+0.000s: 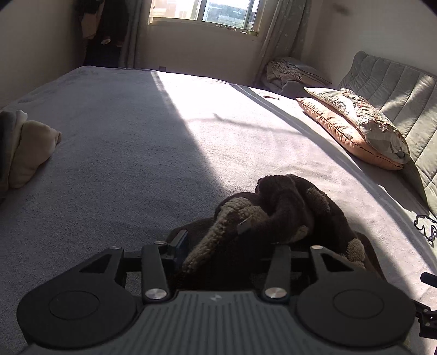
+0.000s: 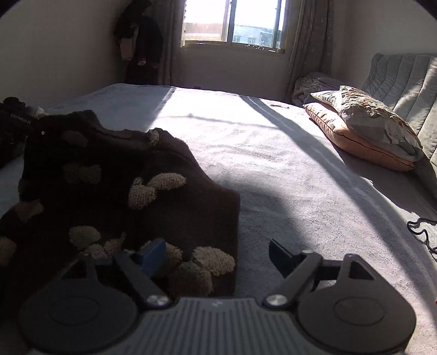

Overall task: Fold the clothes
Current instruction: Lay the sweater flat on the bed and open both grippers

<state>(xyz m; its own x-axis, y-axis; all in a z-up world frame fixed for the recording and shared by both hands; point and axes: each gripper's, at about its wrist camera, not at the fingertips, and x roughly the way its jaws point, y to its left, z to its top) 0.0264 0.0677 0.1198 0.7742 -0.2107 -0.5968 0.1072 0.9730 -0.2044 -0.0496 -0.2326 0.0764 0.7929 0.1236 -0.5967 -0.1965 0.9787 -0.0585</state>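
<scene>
A dark brown knit sweater (image 1: 284, 207) with tan fuzzy patches lies bunched on the grey bed (image 1: 123, 153). My left gripper (image 1: 218, 245) is closed partway around this thick bunch. Its left finger (image 1: 179, 243) shows, while the right one is hidden behind the cloth. In the right wrist view the sweater (image 2: 114, 185) rises like a tent toward the upper left. My right gripper (image 2: 217, 258) is open at the sweater's near corner. Its left fingertip (image 2: 153, 256) is over the knit and its right fingertip (image 2: 281, 259) over bare sheet.
Two stacked pillows (image 1: 360, 128) and a padded headboard (image 1: 404, 90) lie along the right side. Folded beige clothes (image 1: 30, 147) sit at the left edge of the bed. A dark cable (image 2: 420, 229) lies at the right. Sunlit bedding stretches toward the window (image 2: 232, 21).
</scene>
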